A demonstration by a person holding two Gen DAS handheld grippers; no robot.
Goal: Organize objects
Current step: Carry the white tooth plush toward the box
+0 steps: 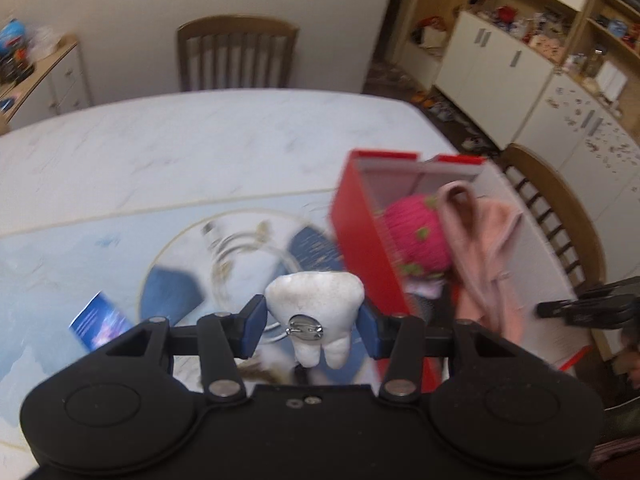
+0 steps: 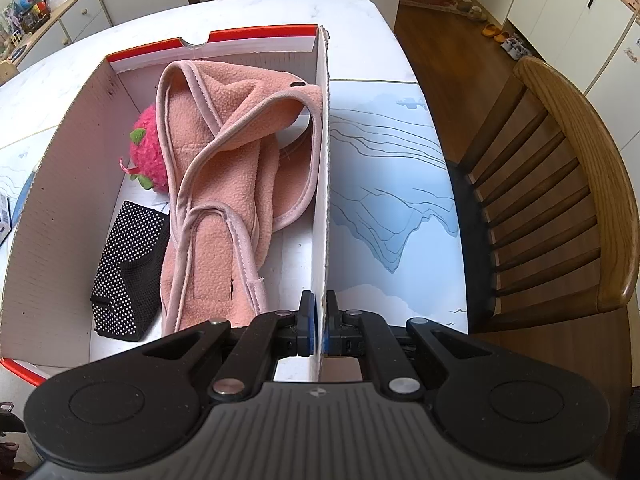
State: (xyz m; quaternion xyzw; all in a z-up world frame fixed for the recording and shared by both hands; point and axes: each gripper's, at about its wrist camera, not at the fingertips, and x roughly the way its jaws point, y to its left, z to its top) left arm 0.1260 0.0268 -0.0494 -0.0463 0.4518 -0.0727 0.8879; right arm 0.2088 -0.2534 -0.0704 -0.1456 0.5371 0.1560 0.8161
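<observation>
Table (image 1: 120,152), box (image 2: 320,160) (claw-pinched wall)

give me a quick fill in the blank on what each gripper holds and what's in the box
1. The left gripper is shut on a white plush shaped like a ____.
2. The right gripper clamps the ____ of the red box.
3. The black pouch in the box is covered in white ____.
4. The fleece garment in the box is ____ in colour.

Missing words: tooth; wall; dots; pink
</observation>
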